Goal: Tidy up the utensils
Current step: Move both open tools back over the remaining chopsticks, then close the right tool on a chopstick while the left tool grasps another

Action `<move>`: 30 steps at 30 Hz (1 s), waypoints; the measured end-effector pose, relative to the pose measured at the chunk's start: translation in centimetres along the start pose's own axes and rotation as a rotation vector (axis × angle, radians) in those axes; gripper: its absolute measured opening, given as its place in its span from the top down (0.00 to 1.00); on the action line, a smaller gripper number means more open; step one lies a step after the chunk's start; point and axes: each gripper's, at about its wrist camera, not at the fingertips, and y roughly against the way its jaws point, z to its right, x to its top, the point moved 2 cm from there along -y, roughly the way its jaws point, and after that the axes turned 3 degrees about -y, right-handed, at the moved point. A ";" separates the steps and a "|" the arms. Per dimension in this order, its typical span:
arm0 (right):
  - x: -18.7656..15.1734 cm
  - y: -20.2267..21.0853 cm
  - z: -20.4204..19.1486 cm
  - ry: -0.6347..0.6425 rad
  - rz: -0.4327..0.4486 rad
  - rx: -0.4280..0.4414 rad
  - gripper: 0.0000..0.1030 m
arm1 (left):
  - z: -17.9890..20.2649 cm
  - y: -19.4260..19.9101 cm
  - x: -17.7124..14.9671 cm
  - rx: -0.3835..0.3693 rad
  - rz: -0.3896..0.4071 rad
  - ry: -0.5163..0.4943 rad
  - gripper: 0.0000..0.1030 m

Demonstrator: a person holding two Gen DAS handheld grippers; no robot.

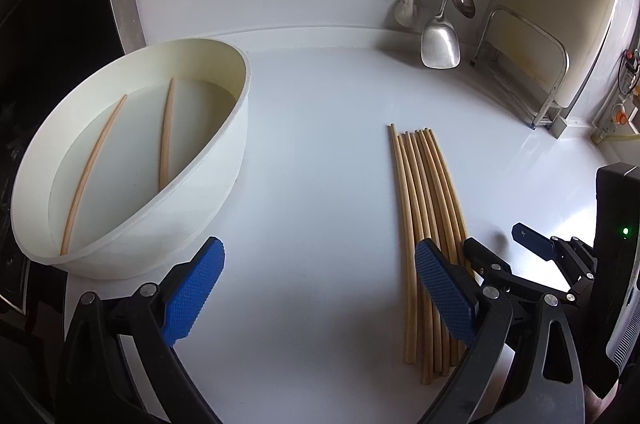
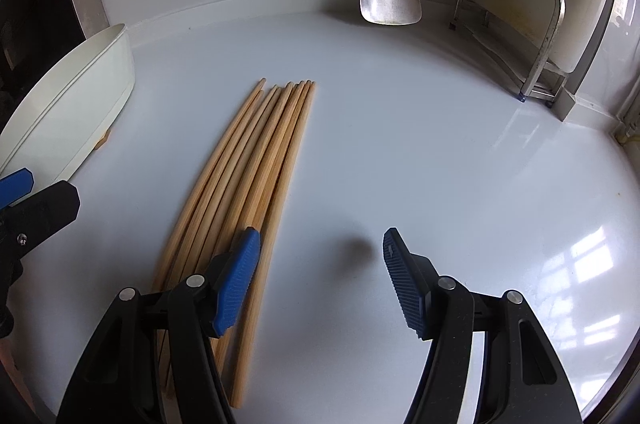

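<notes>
Left gripper [image 1: 318, 288] spread wide, empty; chopstick bundle [image 1: 424, 220] on counter [image 1: 320, 144] under its right finger. Right gripper [image 2: 320, 280] also released, bundle at its left finger. Two chopsticks [image 1: 132, 152] in white tub [image 1: 192, 184], far left.

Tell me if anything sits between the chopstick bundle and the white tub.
Nothing visible does. The bundle of chopsticks lies on bare counter, apart from the white tub to its left; both grippers are open and hold nothing.
</notes>
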 end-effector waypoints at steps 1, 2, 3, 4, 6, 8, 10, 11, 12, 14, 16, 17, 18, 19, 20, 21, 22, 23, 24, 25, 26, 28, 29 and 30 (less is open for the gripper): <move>0.0 -0.1 -0.1 0.012 -0.005 -0.012 0.40 | 0.1 -0.1 0.0 0.000 0.000 -0.001 0.08; -0.1 -0.3 -0.1 0.022 -0.012 -0.022 0.40 | 0.2 -0.1 0.0 -0.001 0.000 -0.002 0.08; -0.1 -0.3 -0.1 0.021 -0.009 -0.020 0.40 | 0.3 -0.2 0.0 -0.002 -0.001 -0.003 0.08; -0.1 -0.3 0.1 0.019 -0.010 -0.021 0.40 | 0.5 -0.3 0.0 -0.003 -0.001 -0.005 0.08; -0.1 -0.3 0.5 0.014 -0.008 -0.021 0.40 | 0.8 -0.5 0.0 -0.004 -0.003 -0.007 0.08; 0.0 -0.4 1.0 0.008 -0.006 -0.017 0.41 | 1.1 -0.8 0.0 -0.007 -0.006 -0.001 0.08; 0.0 -0.5 1.7 -0.005 -0.009 0.003 0.48 | 1.4 -1.2 0.0 -0.006 -0.011 0.002 0.08; 0.1 -0.5 2.0 -0.011 -0.011 0.016 0.51 | 1.6 -1.4 -0.1 -0.002 -0.016 0.002 0.08; 0.1 -0.4 2.3 -0.008 -0.011 0.013 0.51 | 1.8 -1.7 -0.1 0.002 -0.021 -0.001 0.08; 0.1 -0.4 2.9 -0.005 -0.010 0.010 0.51 | 2.2 -2.2 -0.3 0.011 -0.030 -0.010 0.08; 0.0 -0.3 3.5 -0.011 -0.009 0.004 0.51 | 2.6 -2.6 -0.3 0.020 -0.035 -0.019 0.08; 0.0 -0.3 3.8 -0.013 -0.010 0.002 0.51 | 2.7 -3.0 -0.4 0.022 -0.041 -0.021 0.08; 0.0 -0.2 4.1 -0.016 -0.010 -0.001 0.51 | 2.8 -3.3 -0.4 0.018 -0.050 -0.019 0.08; 0.0 -0.2 4.3 -0.017 -0.010 -0.004 0.51 | 2.8 -3.7 -0.4 0.014 -0.063 -0.012 0.08; 0.0 -0.2 4.5 -0.017 -0.010 -0.006 0.51 | 2.7 -4.1 -0.5 0.016 -0.074 -0.006 0.08; 0.0 -0.2 4.7 -0.016 -0.009 -0.006 0.51 | 2.6 -4.4 -0.5 0.020 -0.079 -0.002 0.08; 0.0 -0.1 4.8 -0.014 -0.008 -0.004 0.51 | 2.6 -4.6 -0.5 0.027 -0.083 -0.004 0.08; 0.0 -0.1 4.9 -0.012 -0.004 0.000 0.51 | 2.7 -4.9 -0.5 0.037 -0.088 -0.010 0.08; 0.1 0.0 5.0 -0.011 0.001 -0.001 0.51 | 2.7 -5.1 -0.5 0.043 -0.092 -0.017 0.08; 0.0 0.1 5.0 -0.011 0.005 -0.002 0.51 | 2.8 -5.3 -0.5 0.049 -0.099 -0.023 0.08; 0.1 0.1 5.1 -0.011 0.008 -0.001 0.51 | 2.8 -5.4 -0.6 0.056 -0.105 -0.029 0.08; 0.2 0.1 5.2 -0.011 0.010 0.002 0.51 | 2.9 -5.5 -0.6 0.064 -0.108 -0.037 0.08; 0.2 0.0 5.3 -0.010 0.010 0.006 0.51 | 2.9 -5.5 -0.7 0.064 -0.110 -0.037 0.08; 0.3 0.0 5.3 -0.009 0.010 0.008 0.51 | 2.9 -5.6 -0.7 0.061 -0.112 -0.035 0.08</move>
